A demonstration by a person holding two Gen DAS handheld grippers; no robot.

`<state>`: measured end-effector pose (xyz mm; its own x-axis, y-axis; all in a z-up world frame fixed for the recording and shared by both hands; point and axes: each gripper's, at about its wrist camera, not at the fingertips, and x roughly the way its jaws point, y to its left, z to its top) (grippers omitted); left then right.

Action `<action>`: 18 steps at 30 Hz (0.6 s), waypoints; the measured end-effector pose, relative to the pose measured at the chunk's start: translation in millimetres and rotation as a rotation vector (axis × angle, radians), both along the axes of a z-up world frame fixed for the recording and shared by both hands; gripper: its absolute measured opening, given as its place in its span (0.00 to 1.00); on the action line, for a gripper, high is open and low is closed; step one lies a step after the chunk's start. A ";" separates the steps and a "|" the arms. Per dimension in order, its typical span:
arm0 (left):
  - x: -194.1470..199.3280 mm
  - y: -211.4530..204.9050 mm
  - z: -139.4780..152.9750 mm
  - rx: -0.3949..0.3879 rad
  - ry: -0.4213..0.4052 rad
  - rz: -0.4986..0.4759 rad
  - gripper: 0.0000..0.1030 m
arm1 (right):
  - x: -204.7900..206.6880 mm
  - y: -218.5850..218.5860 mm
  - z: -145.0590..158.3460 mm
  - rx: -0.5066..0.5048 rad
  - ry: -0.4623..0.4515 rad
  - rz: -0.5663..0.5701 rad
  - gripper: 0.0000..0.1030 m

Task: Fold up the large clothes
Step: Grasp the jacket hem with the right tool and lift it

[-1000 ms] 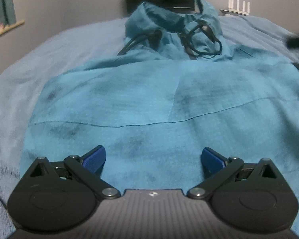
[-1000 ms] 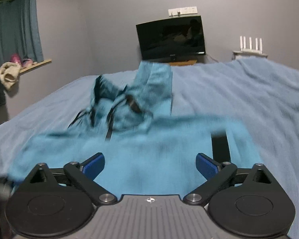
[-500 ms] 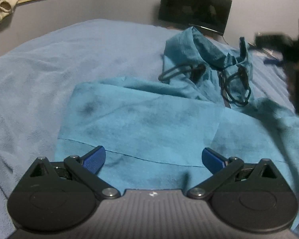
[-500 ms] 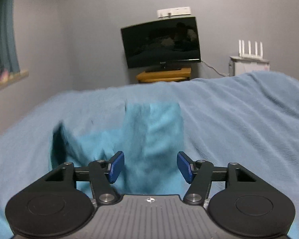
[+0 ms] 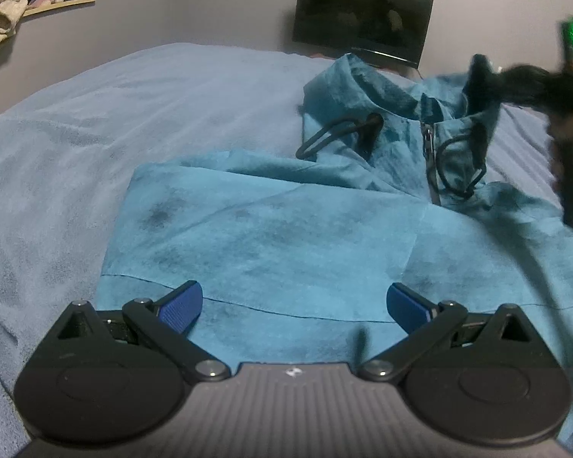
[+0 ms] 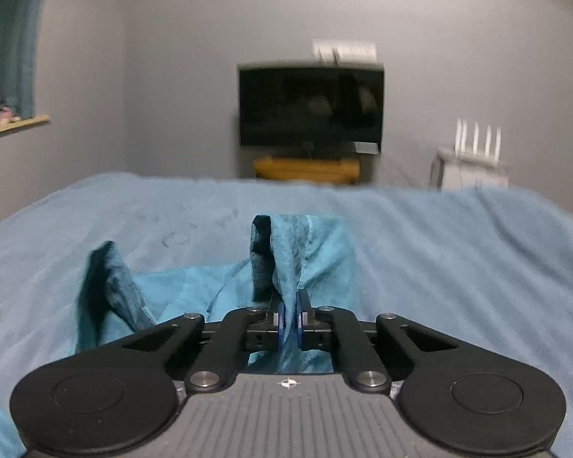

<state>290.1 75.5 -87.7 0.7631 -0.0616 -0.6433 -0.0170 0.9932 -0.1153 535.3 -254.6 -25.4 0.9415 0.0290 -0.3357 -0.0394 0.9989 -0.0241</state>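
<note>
Right gripper (image 6: 288, 324) pinches the jacket's (image 5: 271, 236) collar edge; left gripper (image 5: 293, 302) hovers spread wide.

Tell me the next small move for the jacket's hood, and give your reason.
Probably carry the pinched cloth toward the folded body and lay it down. The right gripper has its jaws shut on the teal jacket at the hood end, lifting it off the blanket, while the left gripper hovers open over the flat lower half.

TV (image 6: 311, 107) on wall, router (image 6: 475, 141) rt, shelf (image 5: 59, 3) w/ cloth lft.
</note>
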 end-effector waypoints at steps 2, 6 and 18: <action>-1.8 0.3 -0.7 0.006 -0.005 -0.001 1.00 | -34.9 -2.5 -3.5 -0.023 -0.062 0.033 0.06; -2.3 2.7 -2.6 0.002 -0.007 0.009 1.00 | -100.8 -8.8 -18.7 -0.056 -0.116 0.069 0.06; -3.7 3.6 -5.1 0.004 -0.010 0.011 1.00 | -225.1 -38.3 -95.8 -0.023 -0.012 0.051 0.06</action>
<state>286.4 79.2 -92.8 0.7703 -0.0508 -0.6356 -0.0269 0.9933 -0.1120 310.1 -292.9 -121.2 0.9430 0.0693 -0.3255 -0.0896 0.9948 -0.0480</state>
